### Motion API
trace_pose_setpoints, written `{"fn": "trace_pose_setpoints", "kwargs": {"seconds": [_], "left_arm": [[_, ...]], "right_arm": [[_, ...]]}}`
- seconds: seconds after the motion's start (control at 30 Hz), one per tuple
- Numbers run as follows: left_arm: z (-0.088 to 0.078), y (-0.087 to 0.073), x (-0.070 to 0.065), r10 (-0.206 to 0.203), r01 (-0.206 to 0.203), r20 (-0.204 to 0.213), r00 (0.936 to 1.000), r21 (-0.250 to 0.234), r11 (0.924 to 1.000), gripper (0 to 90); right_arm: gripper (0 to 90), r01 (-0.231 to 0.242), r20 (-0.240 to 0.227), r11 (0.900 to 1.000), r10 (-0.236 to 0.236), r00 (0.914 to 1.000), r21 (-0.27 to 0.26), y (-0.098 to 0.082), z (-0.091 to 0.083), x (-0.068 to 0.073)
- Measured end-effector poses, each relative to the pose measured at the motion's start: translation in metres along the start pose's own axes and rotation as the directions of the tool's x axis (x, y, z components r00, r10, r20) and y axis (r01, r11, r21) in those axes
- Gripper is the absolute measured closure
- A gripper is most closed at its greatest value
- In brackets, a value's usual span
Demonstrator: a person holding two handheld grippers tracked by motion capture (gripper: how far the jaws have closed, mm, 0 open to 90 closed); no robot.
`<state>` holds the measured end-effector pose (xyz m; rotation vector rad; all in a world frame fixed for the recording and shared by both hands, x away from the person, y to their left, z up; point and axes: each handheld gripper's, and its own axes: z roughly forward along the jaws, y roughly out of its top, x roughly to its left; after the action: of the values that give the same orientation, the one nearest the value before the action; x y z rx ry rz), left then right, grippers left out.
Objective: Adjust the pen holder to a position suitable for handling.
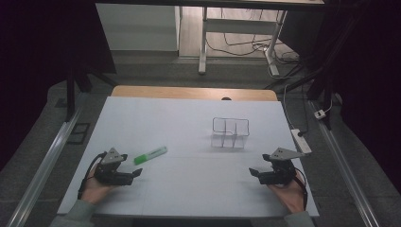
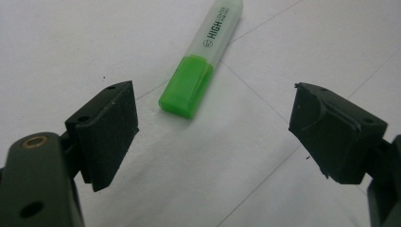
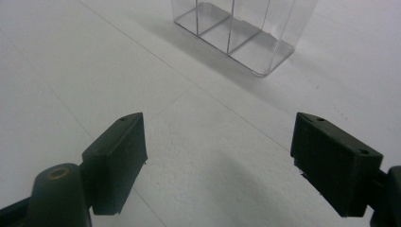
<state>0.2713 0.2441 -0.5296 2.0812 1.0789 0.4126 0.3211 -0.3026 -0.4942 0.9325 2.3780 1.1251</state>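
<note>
A green highlighter (image 1: 150, 154) with a pale barrel lies flat on the white table, left of the middle. In the left gripper view the highlighter (image 2: 198, 66) rests just ahead of the jaws, its green cap nearest. My left gripper (image 1: 138, 172) sits low near the front left edge, open and holding nothing. A clear plastic organiser (image 1: 230, 132) with several compartments stands upright right of centre; in the right gripper view the organiser (image 3: 236, 33) is farther off at the top. My right gripper (image 1: 253, 172) is open and empty at the front right.
The white table (image 1: 189, 118) has a wooden strip along its far edge. A white power strip (image 1: 301, 141) and cables lie off the right side. Metal rails run along both sides, and desk legs stand beyond the table.
</note>
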Motion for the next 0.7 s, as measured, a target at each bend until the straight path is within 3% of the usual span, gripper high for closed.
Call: {"fn": "trace_pose_setpoints", "kwargs": {"seconds": [0.27, 0.7], "left_arm": [[0.0002, 0.0011, -0.0004, 0.003, -0.003, 0.002, 1.0000, -0.006, 1.0000, 16.0], [0.0002, 0.0019, -0.0001, 0.005, -0.005, -0.001, 1.0000, -0.008, 1.0000, 16.0]], "right_arm": [[16.9, 0.000, 0.000, 1.000, 0.000, 1.0000, -0.014, -0.0008, 0.0000, 0.0018], [18.4, -0.011, -0.003, 1.000, 0.011, 0.9999, 0.023, 0.0003, 0.0047, 0.0024]]}}
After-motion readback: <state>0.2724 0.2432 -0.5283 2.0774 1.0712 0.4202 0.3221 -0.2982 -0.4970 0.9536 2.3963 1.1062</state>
